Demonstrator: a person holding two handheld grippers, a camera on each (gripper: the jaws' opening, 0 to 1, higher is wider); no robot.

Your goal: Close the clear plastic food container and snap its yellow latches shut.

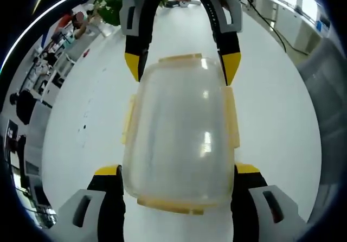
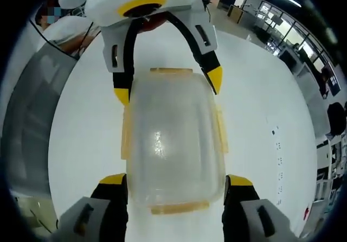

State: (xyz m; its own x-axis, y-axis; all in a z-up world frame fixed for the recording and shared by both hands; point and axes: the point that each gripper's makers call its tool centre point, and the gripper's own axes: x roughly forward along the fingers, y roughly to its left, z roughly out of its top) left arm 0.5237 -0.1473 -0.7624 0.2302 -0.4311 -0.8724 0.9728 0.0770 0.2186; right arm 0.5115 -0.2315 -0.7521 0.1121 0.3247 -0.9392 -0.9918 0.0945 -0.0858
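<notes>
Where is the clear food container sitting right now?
The clear container sits on the white table, midway between the two facing grippers: the left gripper at one end, the right gripper at the other.

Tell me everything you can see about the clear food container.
The container is a rounded, cloudy clear plastic box with pale yellow latches on all four sides. It sits on the white table, apparently lid on. The left gripper straddles one end and the right gripper the other, their yellow-tipped jaws along its sides. Whether they press it, or whether the latches are snapped, cannot be told.
</notes>
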